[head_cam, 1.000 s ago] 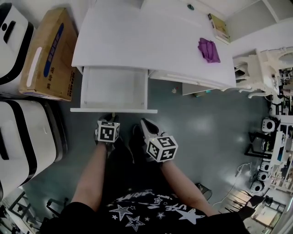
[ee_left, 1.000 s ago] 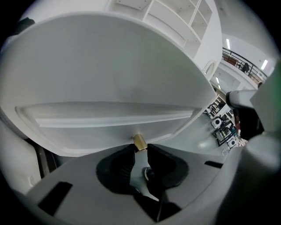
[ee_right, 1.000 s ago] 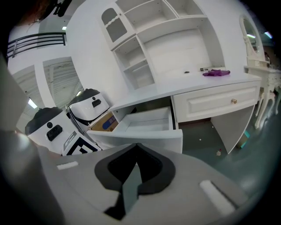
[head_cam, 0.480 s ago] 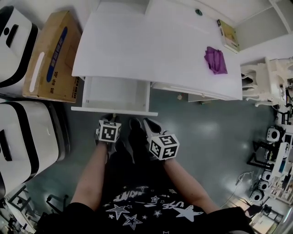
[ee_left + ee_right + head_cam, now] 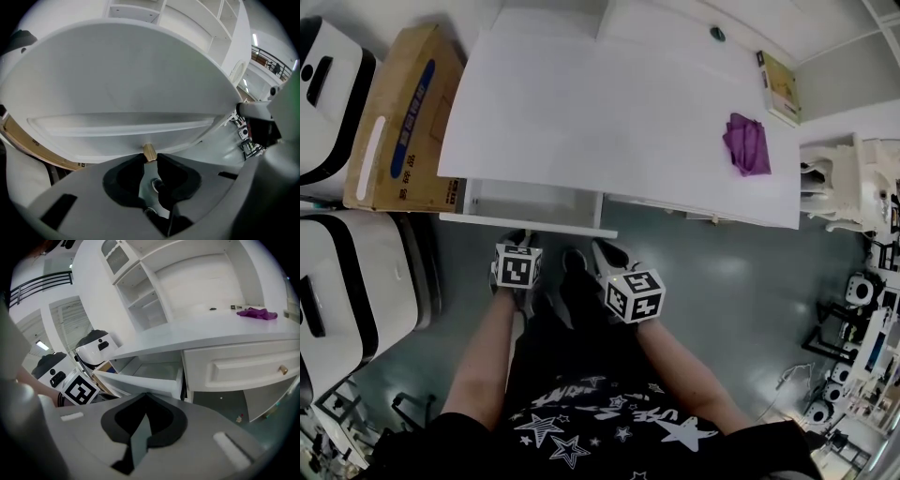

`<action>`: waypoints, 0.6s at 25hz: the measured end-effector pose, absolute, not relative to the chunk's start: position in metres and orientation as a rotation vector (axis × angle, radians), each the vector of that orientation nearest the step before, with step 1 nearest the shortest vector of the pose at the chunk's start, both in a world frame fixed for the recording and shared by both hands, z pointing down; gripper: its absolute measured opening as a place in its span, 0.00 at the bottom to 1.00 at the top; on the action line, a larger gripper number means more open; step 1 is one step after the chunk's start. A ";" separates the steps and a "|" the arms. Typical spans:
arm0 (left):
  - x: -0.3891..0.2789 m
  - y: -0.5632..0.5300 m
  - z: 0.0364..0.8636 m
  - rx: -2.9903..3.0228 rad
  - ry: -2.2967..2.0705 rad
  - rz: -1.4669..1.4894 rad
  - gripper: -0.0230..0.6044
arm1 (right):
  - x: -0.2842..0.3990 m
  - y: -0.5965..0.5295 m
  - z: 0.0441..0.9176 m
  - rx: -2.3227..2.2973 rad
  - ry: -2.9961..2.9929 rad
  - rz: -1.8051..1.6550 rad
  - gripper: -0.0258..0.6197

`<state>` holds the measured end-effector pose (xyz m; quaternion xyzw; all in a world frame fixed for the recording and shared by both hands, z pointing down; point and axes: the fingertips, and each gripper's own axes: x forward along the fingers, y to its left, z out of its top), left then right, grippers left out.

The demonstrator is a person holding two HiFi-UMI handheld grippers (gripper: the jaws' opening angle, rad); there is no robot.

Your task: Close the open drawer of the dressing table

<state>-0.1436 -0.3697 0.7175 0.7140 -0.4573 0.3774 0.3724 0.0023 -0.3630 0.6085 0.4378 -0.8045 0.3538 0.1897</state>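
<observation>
Drawer (image 5: 528, 225): partly open, front edge just beyond the dressing table (image 5: 609, 112) top, left side.
Left gripper (image 5: 149, 157): jaws narrow, clamped on the drawer's wooden knob (image 5: 149, 152).
Right gripper (image 5: 146, 397): jaws together, empty.

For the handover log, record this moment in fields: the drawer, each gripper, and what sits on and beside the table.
drawer: partly open, front out past the dressing table top
left gripper: closed on the drawer's wooden knob
right gripper: jaws together, nothing between them, near the drawer's right corner
tabletop: purple cloth toward the right end
beside table: cardboard box on the left
</observation>
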 end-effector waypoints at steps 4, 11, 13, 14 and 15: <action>-0.144 -0.379 0.721 1.792 -1.187 0.958 0.18 | 0.002 -0.372 0.611 1.180 -2.274 0.971 0.04; -0.142 -0.399 0.723 1.755 -1.206 0.959 0.17 | -0.001 -0.384 0.617 1.132 -2.284 0.972 0.04; -0.141 -0.405 0.722 1.754 -1.209 0.953 0.17 | -0.001 -0.387 0.617 1.121 -2.288 0.969 0.04; -0.140 -0.408 0.722 1.755 -1.208 0.950 0.17 | 0.000 -0.389 0.617 1.117 -2.289 0.968 0.04; -0.140 -0.411 0.723 1.756 -1.208 0.948 0.17 | 0.001 -0.391 0.617 1.114 -2.290 0.967 0.04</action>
